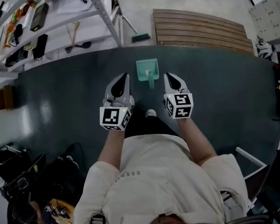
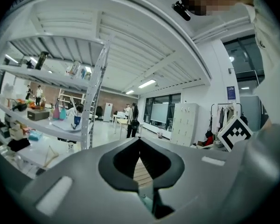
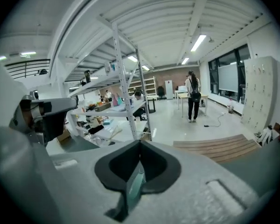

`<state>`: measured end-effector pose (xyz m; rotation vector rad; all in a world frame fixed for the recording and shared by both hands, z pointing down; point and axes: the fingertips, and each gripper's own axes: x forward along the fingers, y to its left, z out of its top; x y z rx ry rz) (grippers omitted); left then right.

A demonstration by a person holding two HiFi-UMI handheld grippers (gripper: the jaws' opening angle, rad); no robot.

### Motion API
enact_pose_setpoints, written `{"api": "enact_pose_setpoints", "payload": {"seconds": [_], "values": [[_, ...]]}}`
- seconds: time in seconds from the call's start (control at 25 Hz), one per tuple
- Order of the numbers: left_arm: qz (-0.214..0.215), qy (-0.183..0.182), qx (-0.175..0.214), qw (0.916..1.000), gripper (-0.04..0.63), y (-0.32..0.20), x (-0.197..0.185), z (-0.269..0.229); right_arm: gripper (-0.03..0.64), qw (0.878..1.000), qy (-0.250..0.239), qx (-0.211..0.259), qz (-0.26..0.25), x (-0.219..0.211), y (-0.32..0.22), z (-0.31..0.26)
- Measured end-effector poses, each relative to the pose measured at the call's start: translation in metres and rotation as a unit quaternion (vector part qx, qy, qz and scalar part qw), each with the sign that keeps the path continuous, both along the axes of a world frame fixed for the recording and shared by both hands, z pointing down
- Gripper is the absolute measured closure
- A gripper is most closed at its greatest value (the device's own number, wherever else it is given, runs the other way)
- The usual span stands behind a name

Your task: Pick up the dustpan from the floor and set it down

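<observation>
A teal dustpan (image 1: 147, 71) lies flat on the dark floor mat (image 1: 60, 101), handle toward me, between the tips of both grippers and well below them. My left gripper (image 1: 122, 78) is held up to its left, jaws together and empty. My right gripper (image 1: 171, 78) is to its right, also shut on nothing. In the left gripper view the gripper (image 2: 139, 140) points nearly level into the room, and a sliver of the dustpan (image 2: 147, 202) shows through the slit. In the right gripper view the gripper (image 3: 140, 143) tilts down, with a strip of the dustpan (image 3: 135, 185) behind the slit.
A white shelving rack (image 1: 102, 13) loaded with small items stands at the upper left. A green-headed broom (image 1: 141, 37) leans by it. A slatted wooden platform (image 1: 200, 29) lies beyond the mat. Dark bags (image 1: 18, 171) sit at the lower left. People stand far off (image 3: 193, 101).
</observation>
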<state>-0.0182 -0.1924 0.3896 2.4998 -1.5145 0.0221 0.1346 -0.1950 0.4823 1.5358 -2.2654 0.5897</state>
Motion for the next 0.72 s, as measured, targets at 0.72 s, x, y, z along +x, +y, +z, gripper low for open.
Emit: {"api": "enact_pose_setpoints", "payload": {"seconds": [0.72], "values": [[0.001,0.002,0.031,0.9995,0.583,0.231,-0.017,-0.029,0.624,0.997,0.017,0.066,-0.023,0.021,0.213,-0.054]]}}
